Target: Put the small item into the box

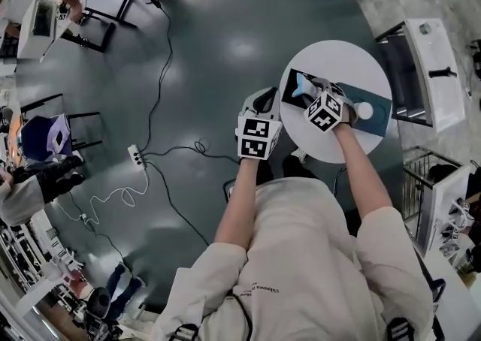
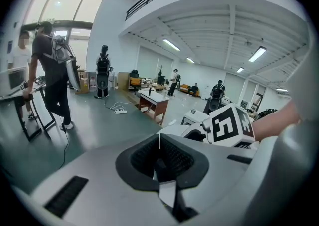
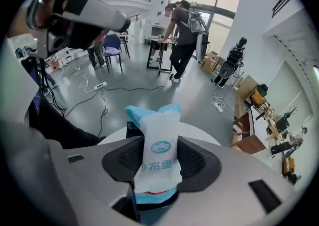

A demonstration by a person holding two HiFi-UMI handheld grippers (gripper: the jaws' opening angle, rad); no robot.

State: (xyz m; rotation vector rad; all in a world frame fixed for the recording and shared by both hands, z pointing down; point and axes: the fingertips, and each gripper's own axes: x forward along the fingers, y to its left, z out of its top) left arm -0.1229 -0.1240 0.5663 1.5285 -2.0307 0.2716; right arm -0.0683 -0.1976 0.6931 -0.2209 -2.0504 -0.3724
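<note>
The left gripper (image 2: 159, 146) hangs off the table's near edge with its jaws pressed together and nothing between them. Just to its right, the right gripper (image 3: 159, 163) is clamped on a small white packet with blue ends (image 3: 160, 143), which stands up between the pads. It holds the packet over the round white table (image 1: 334, 58), above the left end of the dark teal box (image 1: 378, 107) lying there. A small white round thing (image 1: 364, 112) rests on the box.
</note>
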